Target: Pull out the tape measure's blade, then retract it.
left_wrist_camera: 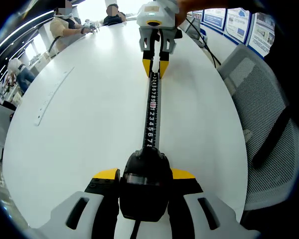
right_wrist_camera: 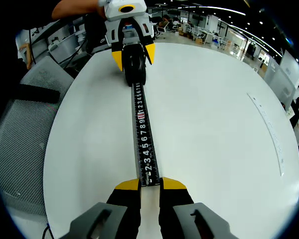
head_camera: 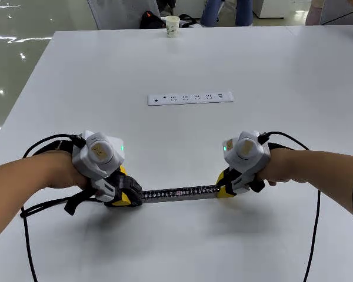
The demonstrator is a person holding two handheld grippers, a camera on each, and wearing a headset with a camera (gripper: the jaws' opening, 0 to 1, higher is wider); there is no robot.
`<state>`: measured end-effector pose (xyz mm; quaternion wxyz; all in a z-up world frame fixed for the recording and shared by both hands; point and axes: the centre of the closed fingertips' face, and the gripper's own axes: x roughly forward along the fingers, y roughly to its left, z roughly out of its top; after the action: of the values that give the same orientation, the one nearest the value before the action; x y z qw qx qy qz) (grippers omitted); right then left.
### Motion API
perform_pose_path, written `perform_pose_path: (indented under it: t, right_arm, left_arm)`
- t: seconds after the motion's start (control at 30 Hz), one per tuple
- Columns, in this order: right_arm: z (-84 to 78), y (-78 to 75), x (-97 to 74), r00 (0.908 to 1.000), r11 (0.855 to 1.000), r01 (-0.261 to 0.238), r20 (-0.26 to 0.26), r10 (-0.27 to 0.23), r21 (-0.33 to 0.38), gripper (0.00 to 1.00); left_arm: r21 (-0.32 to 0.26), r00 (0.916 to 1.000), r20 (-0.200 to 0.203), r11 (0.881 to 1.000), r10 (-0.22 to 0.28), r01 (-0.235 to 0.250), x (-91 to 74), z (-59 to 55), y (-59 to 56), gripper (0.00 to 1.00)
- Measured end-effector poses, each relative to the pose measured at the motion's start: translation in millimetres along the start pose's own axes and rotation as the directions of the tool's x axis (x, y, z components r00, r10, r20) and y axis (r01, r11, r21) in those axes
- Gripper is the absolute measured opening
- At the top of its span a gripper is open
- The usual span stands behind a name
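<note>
**Inspector:** Location of the tape measure?

**Recorder:** It sits low over the near edge of the white table [head_camera: 194, 59], between the two grippers. Its black case [left_wrist_camera: 144, 186] is on the person's left. The blade [right_wrist_camera: 142, 134] runs straight out of the case to the right, drawn out part-way with the printed scale facing up.

**Inspector:** Left gripper [left_wrist_camera: 144, 175], state of the fingers?

**Recorder:** They are clamped on the case, one yellow-tipped finger [left_wrist_camera: 105, 174] against each side. The case fills the gap between them, and the blade leaves from its front.

**Inspector:** Right gripper [right_wrist_camera: 149, 185]?

**Recorder:** Its fingers [right_wrist_camera: 127, 185] are closed on the free end of the blade, one yellow tip on each edge. The low numbers of the scale lie just in front of the tips. I cannot tell whether the end hook itself is caught.

**Inspector:** Is the blade touching the table?

**Recorder:** Cannot tell. It lies level and unbent from case to tip.

**Inspector:** The rest of the bench?

**Recorder:** A white power strip [head_camera: 190, 98] lies near the middle of the table, well apart from the tape. A paper cup [head_camera: 172, 25] stands upright at the far edge. Black cables [head_camera: 317, 223] trail from both grippers across the near surface. A grey mesh chair [left_wrist_camera: 259, 99] stands beside the table on the person's side
</note>
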<state>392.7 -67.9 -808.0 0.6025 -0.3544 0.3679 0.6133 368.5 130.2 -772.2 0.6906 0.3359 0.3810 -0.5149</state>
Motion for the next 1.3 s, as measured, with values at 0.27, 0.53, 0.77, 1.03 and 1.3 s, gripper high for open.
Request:
perform_pose_path:
  t: [0.27, 0.53, 0.77, 1.03, 1.3]
  right_arm:
    - [-4.8, 0.0, -2.8, 1.0000, 1.000, 0.002, -0.006, -0.002, 0.002, 0.10]
    - [-9.6, -0.4, -5.6, 1.0000, 1.000, 0.005, -0.006, -0.005, 0.007, 0.10]
    - [-13.2, -0.5, -7.4, 1.0000, 1.000, 0.008, -0.005, -0.008, 0.014, 0.10]
    - [-16.7, -0.2, -9.4, 0.9999, 1.000, 0.011, -0.010, -0.011, 0.016, 0.10]
    - [-22.9, -1.4, -12.6, 0.9997, 1.000, 0.014, -0.020, -0.014, 0.019, 0.10]
  left_arm:
    - [0.002, 1.0000, -0.003, 1.000, -0.002, 0.002, 0.6, -0.1, 0.6, 0.32]
    - [0.003, 1.0000, -0.005, 1.000, -0.002, 0.002, 1.2, -0.6, 1.5, 0.32]
    - [0.005, 1.0000, -0.006, 1.000, -0.001, 0.001, 1.9, -1.4, 2.2, 0.32]
    - [0.008, 1.0000, -0.009, 1.000, -0.001, 0.001, 2.1, -2.1, 2.8, 0.32]
    - [0.009, 1.0000, -0.010, 1.000, 0.000, 0.001, 2.4, -2.2, 3.2, 0.32]
